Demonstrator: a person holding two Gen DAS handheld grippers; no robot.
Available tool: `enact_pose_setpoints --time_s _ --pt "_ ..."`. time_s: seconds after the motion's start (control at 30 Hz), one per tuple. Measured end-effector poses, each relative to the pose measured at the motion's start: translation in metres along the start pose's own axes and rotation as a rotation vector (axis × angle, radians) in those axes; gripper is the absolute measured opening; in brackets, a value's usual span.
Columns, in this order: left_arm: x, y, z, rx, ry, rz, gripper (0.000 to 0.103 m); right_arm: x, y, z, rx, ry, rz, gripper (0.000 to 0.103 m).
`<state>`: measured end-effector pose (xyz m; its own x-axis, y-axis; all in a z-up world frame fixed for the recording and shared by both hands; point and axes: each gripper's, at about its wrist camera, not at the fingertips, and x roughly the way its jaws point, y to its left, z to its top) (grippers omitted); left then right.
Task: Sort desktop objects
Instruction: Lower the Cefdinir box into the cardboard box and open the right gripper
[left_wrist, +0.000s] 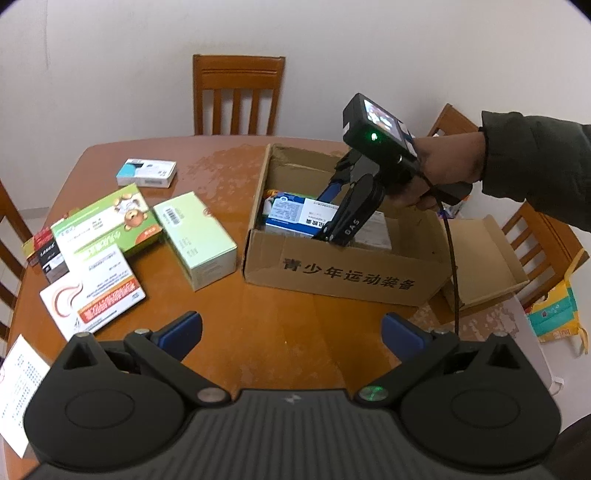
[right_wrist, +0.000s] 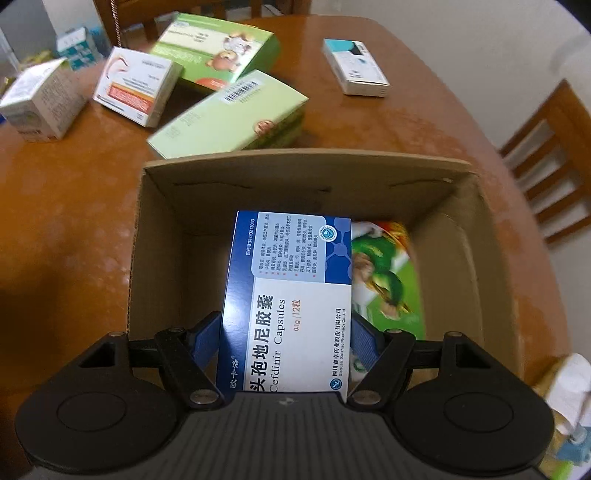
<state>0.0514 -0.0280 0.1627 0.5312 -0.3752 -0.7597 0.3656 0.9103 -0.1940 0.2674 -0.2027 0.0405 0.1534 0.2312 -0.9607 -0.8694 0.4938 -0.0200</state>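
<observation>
Blue-and-white capsule box (right_wrist: 291, 295), flat, rectangular, printed text, over cardboard box (right_wrist: 461, 236)

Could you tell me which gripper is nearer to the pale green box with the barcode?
Left. The left gripper hovers open near the pale green box; the right gripper is inside the cardboard box.

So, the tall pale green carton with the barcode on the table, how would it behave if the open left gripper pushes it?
The pale green carton is thin cardboard, probably light, so it should slide on the glossy wooden table. It lies on a broad face, so tipping seems unlikely. A hard squeeze may dent its walls.
</observation>
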Motion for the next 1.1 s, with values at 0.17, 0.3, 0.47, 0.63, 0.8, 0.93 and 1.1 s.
enact_pose_setpoints --time_s 0.17,0.3,0.47,0.63,0.8,0.93,1.1 --pt "0.001 0.000 0.000 -0.011 0.003 0.005 0.103 0.002 -0.011 0.003 -0.006 0.004 0.016 0.077" --pt "0.003 -0.003 0.000 -0.011 0.004 0.004 0.103 0.009 -0.017 0.002 0.002 0.025 0.035 0.077" --pt "0.006 -0.004 -0.001 -0.014 0.015 0.002 0.103 0.023 -0.014 0.003 -0.009 0.045 0.068 0.077" --pt "0.008 -0.004 -0.001 -0.016 0.022 0.005 0.103 0.041 -0.016 0.006 -0.003 0.049 0.097 0.077" --pt "0.009 -0.003 -0.002 -0.020 0.024 0.012 0.103 0.054 -0.017 0.007 -0.023 0.066 0.058 0.077" --pt "0.009 -0.001 -0.002 -0.025 0.026 0.016 0.103 0.055 -0.022 0.005 -0.030 0.053 0.025 0.077" --pt "0.009 -0.002 -0.001 -0.024 0.026 0.014 0.103 0.057 -0.019 0.007 -0.055 0.059 -0.038 0.080"
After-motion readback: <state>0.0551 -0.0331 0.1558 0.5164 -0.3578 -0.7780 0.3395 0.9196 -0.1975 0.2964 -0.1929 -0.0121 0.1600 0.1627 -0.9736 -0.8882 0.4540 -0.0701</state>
